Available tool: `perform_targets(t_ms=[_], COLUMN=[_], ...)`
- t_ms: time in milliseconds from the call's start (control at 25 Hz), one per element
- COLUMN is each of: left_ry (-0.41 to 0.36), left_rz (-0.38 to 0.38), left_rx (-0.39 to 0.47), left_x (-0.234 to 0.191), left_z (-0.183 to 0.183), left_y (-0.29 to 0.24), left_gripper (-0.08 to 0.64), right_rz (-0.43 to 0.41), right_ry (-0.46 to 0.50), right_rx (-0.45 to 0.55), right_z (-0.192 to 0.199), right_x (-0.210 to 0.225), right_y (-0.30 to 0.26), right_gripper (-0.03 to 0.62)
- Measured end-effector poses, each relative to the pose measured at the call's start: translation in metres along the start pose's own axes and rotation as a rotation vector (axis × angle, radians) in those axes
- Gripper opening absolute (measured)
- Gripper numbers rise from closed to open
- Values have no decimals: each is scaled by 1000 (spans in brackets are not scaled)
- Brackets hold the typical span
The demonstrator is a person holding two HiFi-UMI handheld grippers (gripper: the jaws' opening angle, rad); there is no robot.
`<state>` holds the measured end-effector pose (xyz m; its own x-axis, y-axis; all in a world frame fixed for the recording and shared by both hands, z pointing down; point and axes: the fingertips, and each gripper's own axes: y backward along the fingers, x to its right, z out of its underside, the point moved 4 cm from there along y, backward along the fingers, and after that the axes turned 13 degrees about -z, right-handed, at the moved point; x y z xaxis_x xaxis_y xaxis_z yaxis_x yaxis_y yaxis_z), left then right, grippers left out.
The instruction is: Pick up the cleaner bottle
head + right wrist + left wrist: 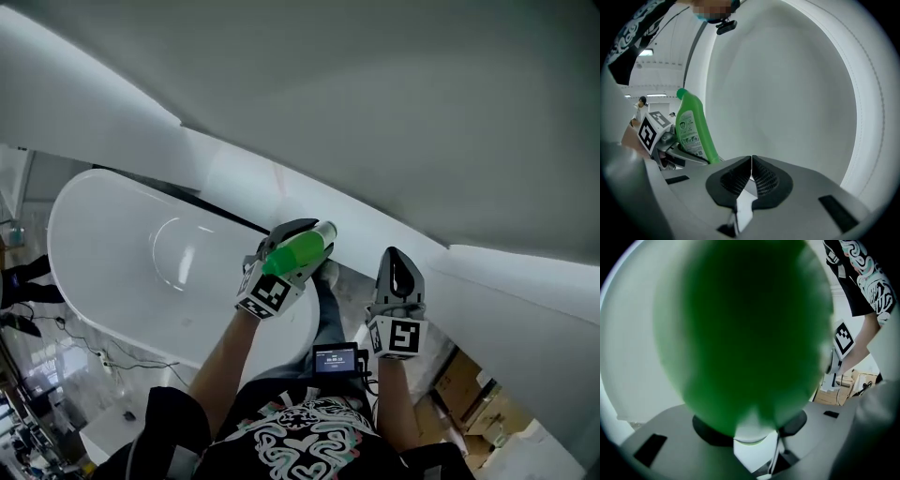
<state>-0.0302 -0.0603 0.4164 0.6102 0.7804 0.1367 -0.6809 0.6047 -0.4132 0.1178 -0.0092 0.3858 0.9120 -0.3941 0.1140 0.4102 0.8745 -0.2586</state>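
Head view: the left gripper is clamped on the green bottle, which hangs in the air above the tub and rests on nothing. The bottle's long axis slants up and to the right here. In the right gripper view the bottle stands nearly upright. The right gripper is near, to the bottle's right, with its jaws pressed together and empty. The left hand alone carries the bottle, so the pick-up looks done.

A green plastic cleaner bottle with a pale printed label sits clamped in the left gripper. It stands near upright, green cap uppermost.
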Motion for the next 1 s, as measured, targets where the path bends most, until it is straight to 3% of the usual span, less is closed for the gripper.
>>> perform_targets(t_ms=[200,560,1000], left_ry=[-17,4,9], left_rz=[-49,-135,-170], left_rx=[37,30,62], left_x=[14,20,40], left_z=[-31,-83,-108], left_y=[31,85,125], left_gripper=[213,213,213], right_rz=[-12,38,81], right_ry=[96,115,118], right_rx=[32,76,119], right_z=[-31,-70,-92], right_x=[-15,-38,-54], right_y=[27,71,117], right_gripper=[28,28,28])
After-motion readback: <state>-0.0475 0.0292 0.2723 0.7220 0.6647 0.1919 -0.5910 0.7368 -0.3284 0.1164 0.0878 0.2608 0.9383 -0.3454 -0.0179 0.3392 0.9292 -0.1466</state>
